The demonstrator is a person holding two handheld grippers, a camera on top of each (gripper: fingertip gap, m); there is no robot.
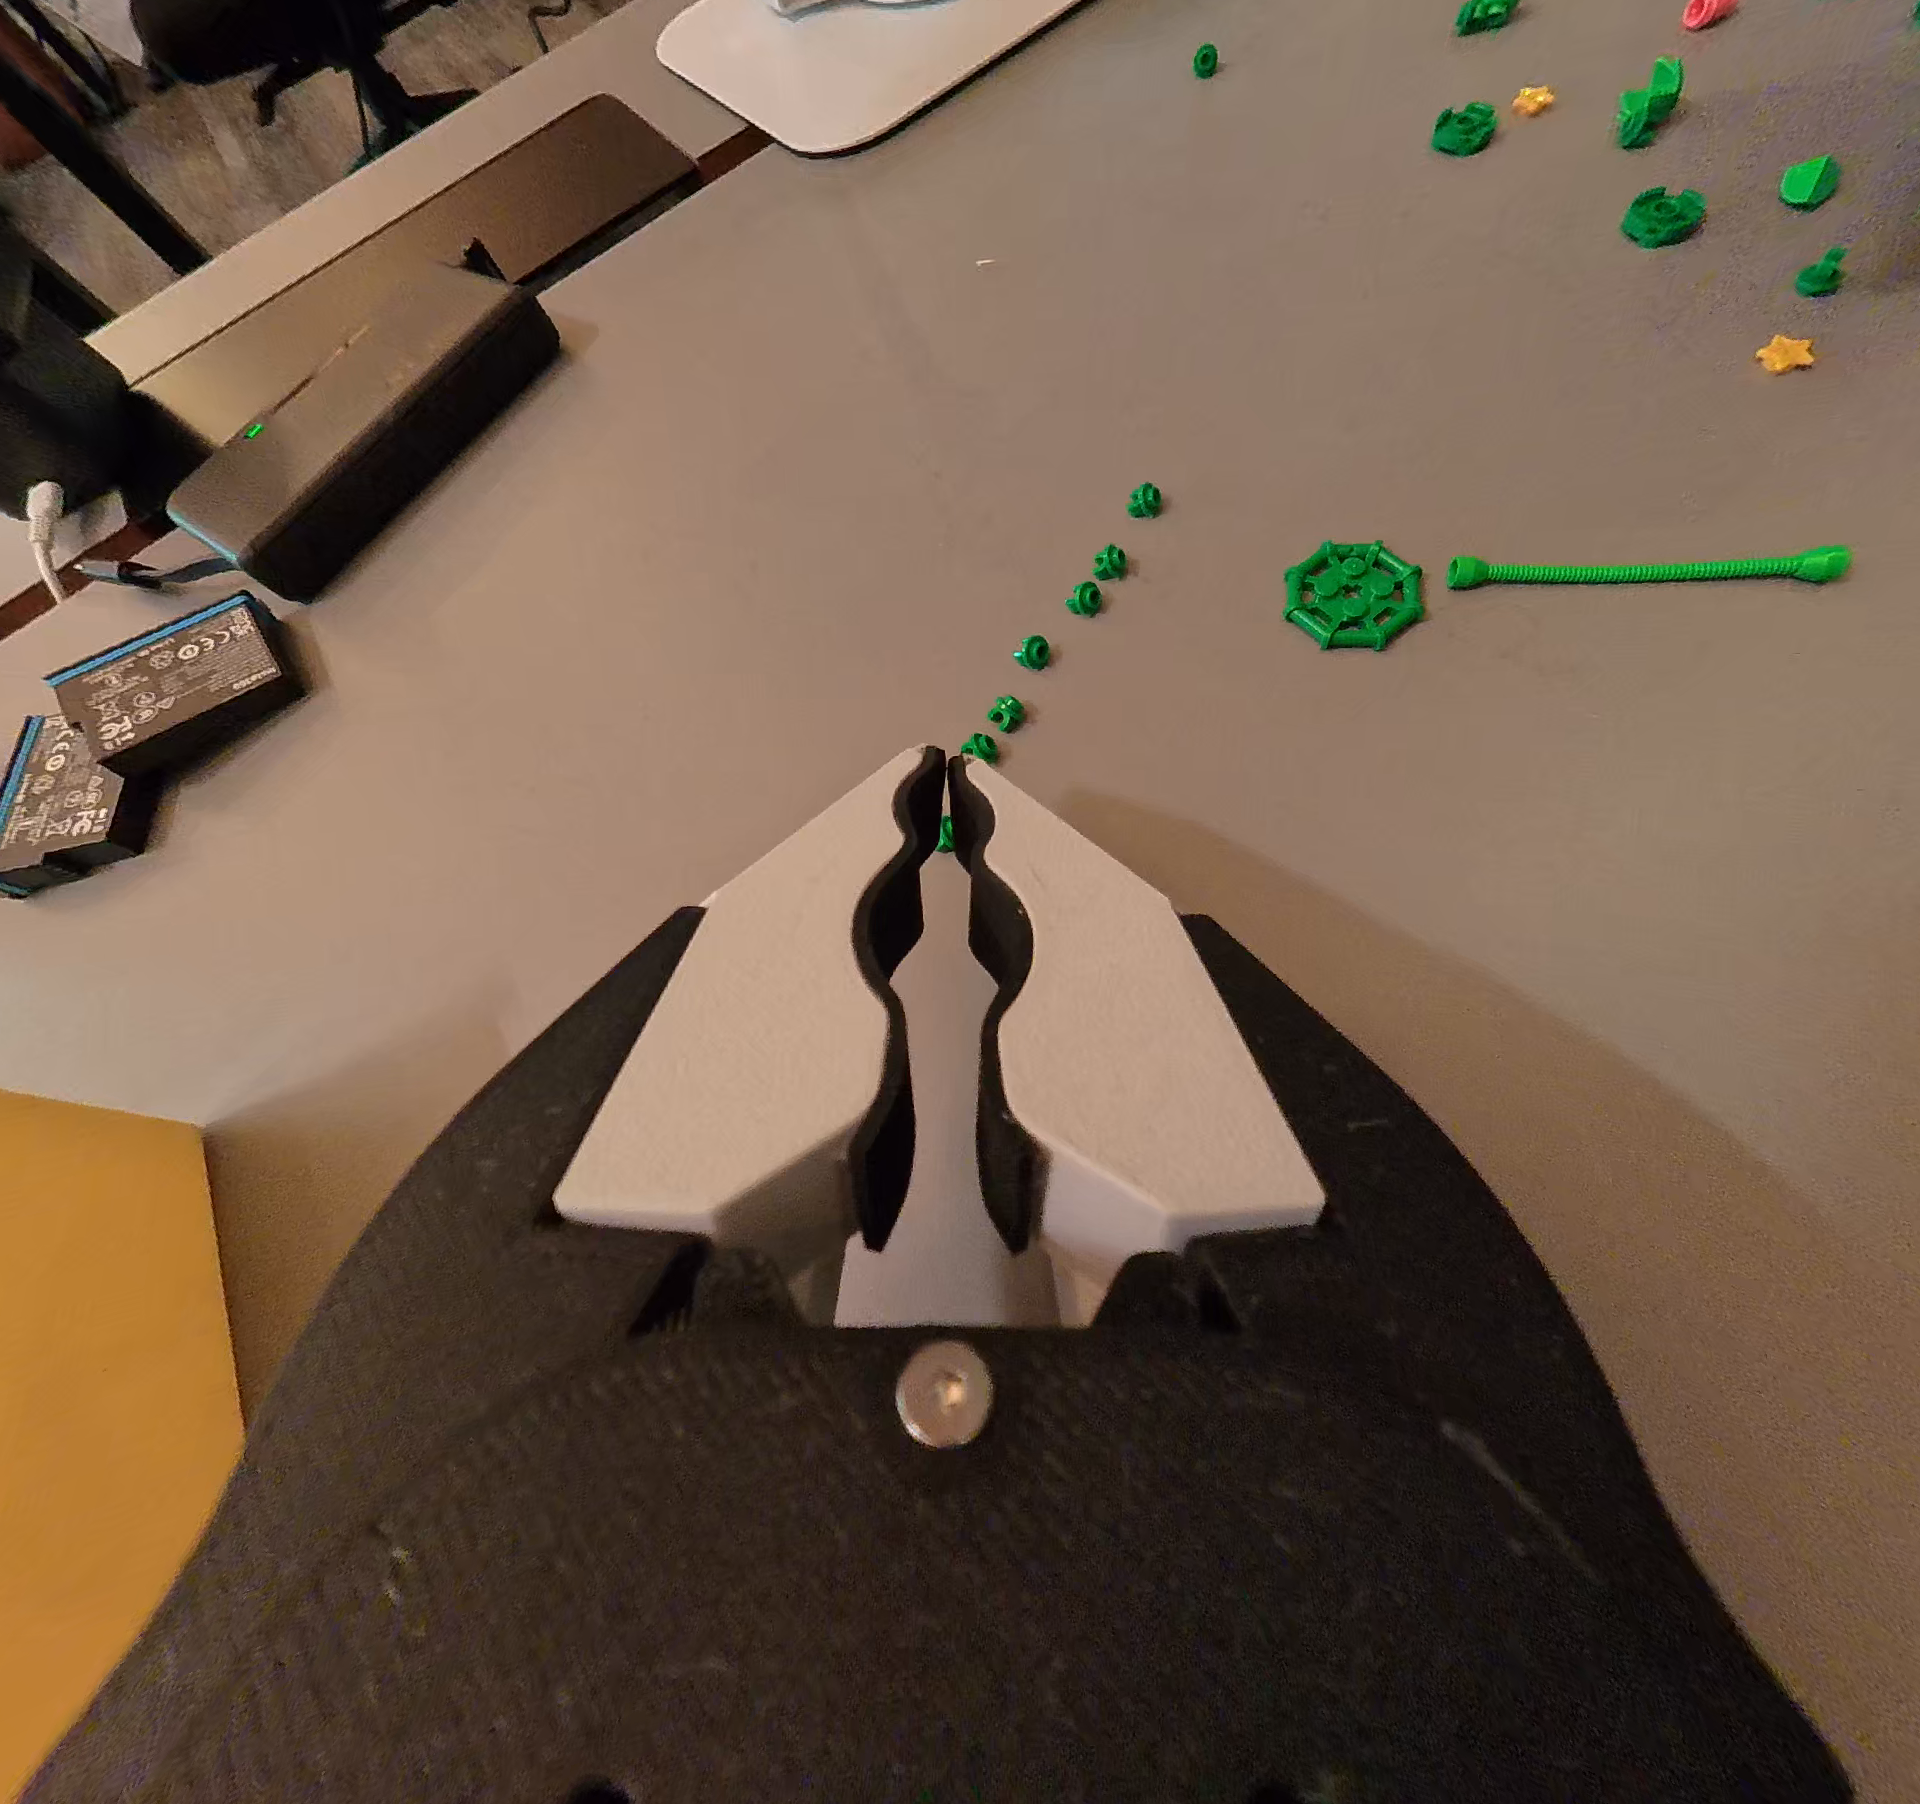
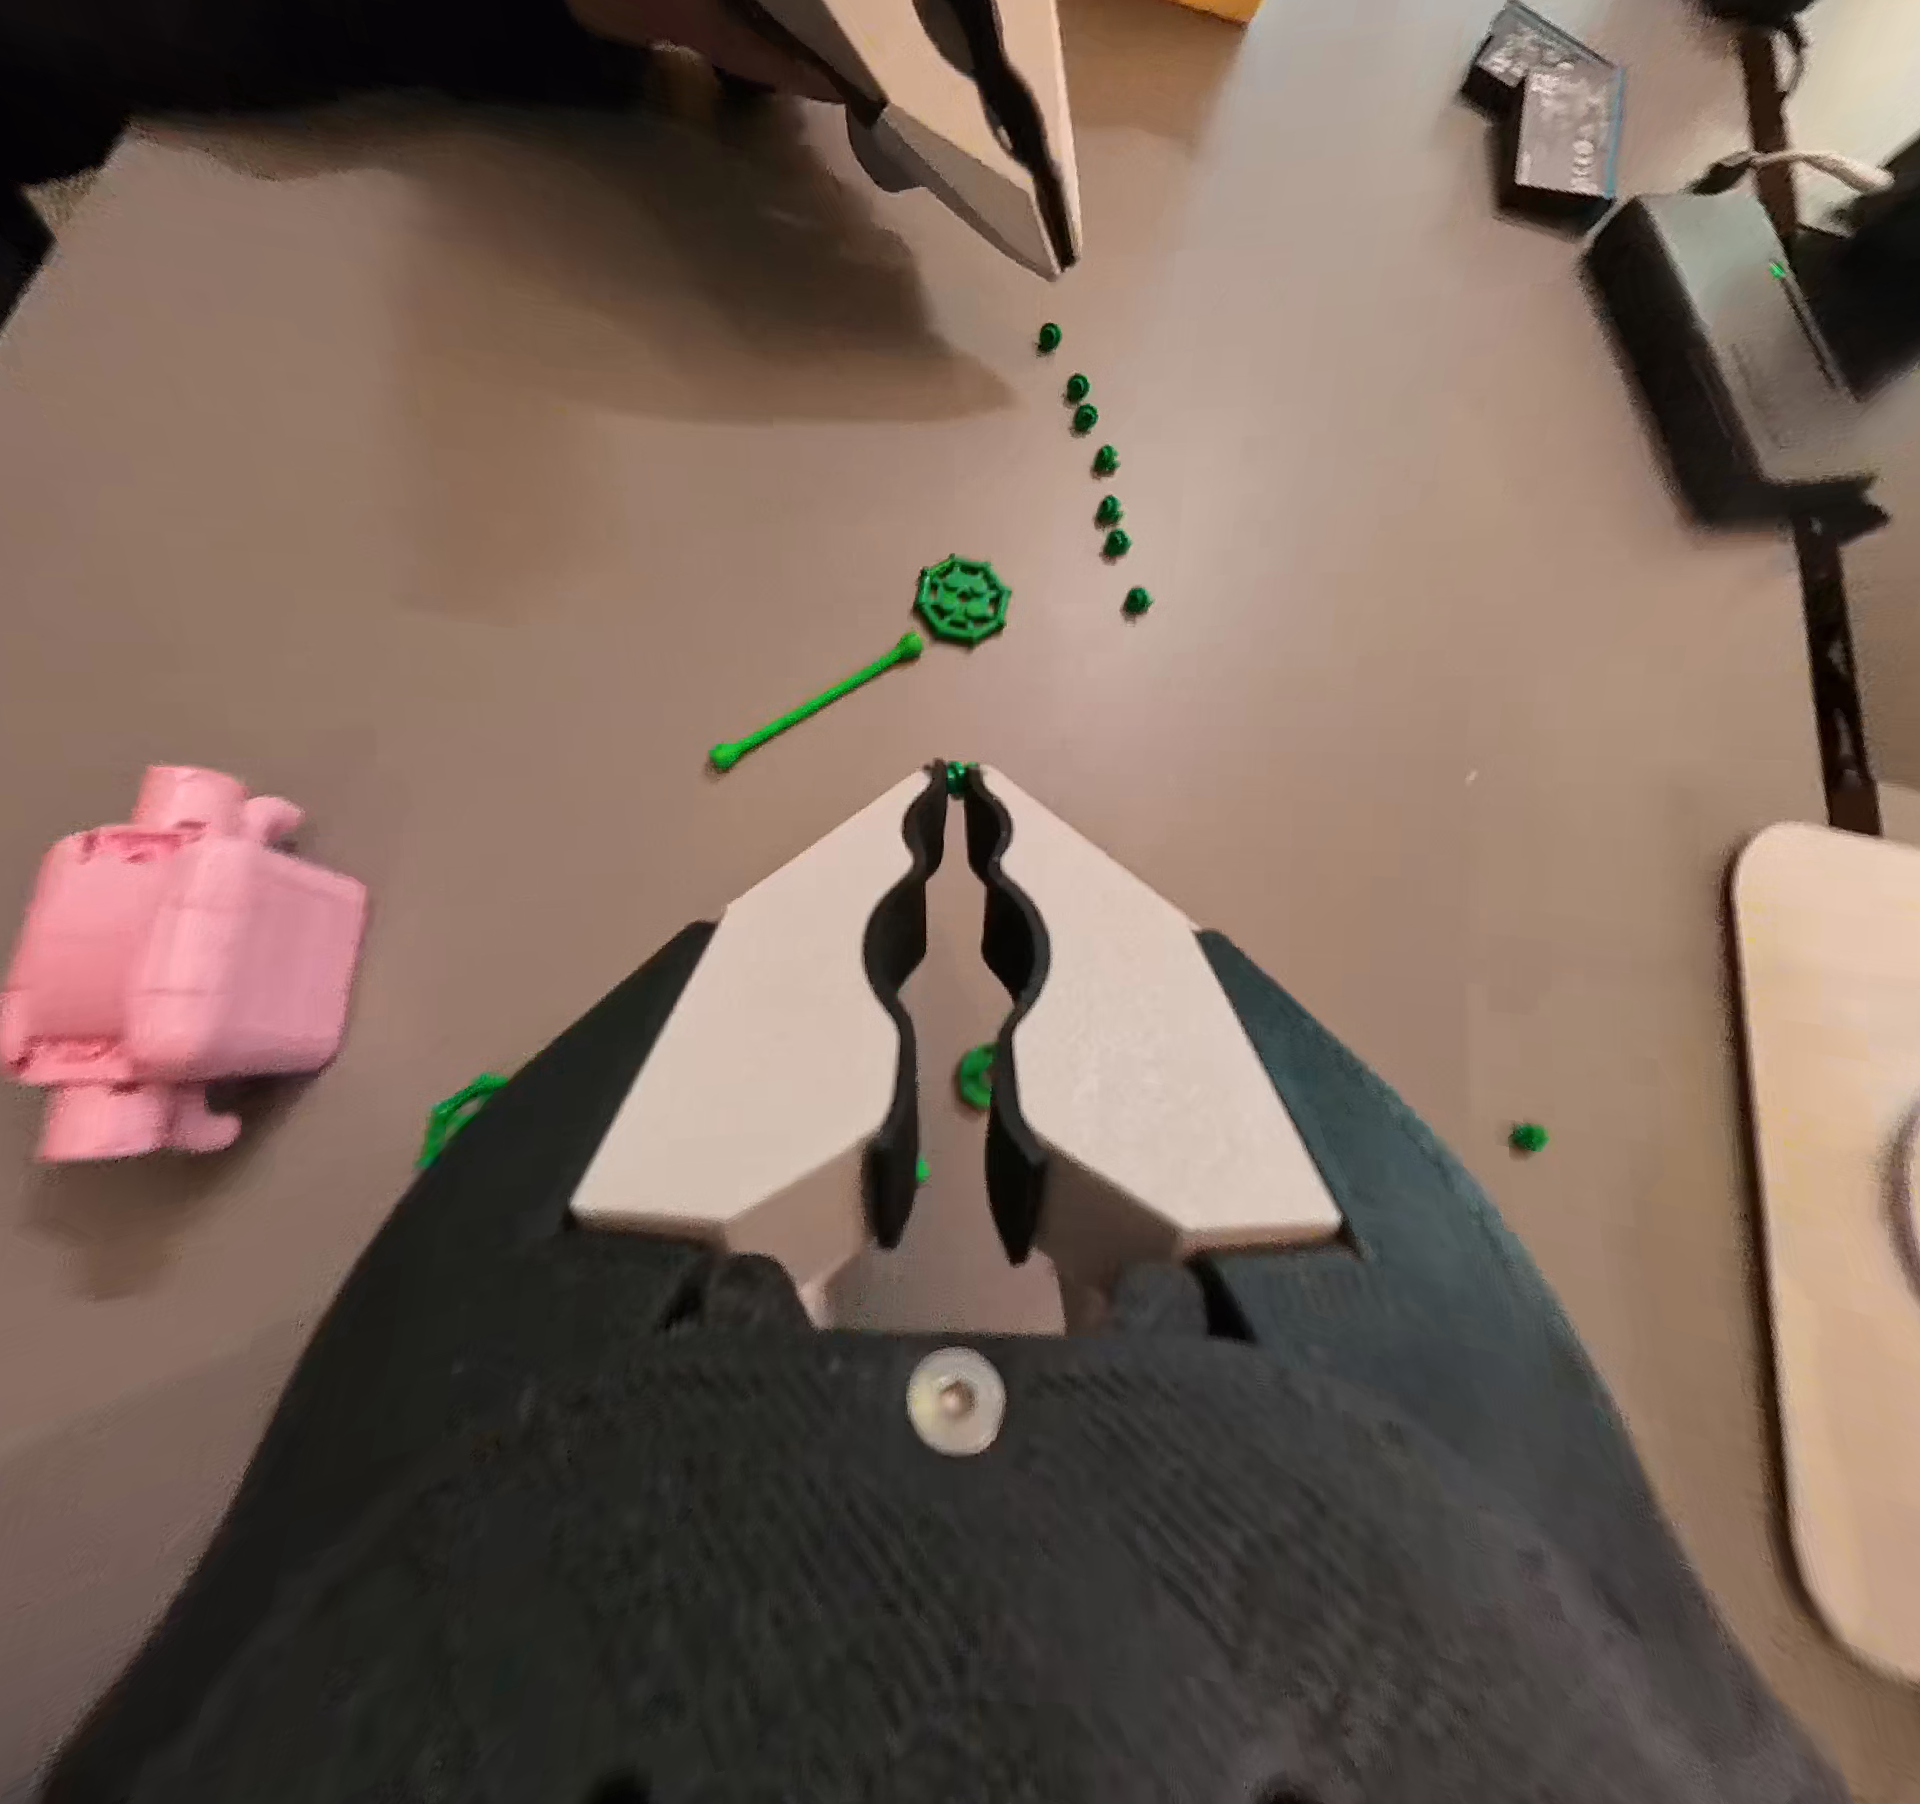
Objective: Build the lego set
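Though its black body hides part of the surface [image 2: 520, 404], the right gripper [image 2: 951, 772] has its fingers clenched on a tiny green stud [image 2: 954, 770]. Only that view shows the pink block [image 2: 177, 965], well left of the green web piece [image 2: 963, 601]. Nearly closed, the left gripper [image 1: 945, 762] holds nothing, its tip beside the stud row [image 1: 1081, 601].

Row of studs [image 1: 1086, 599] left of web disc [image 1: 1353, 596], stem [image 1: 1647, 570] right
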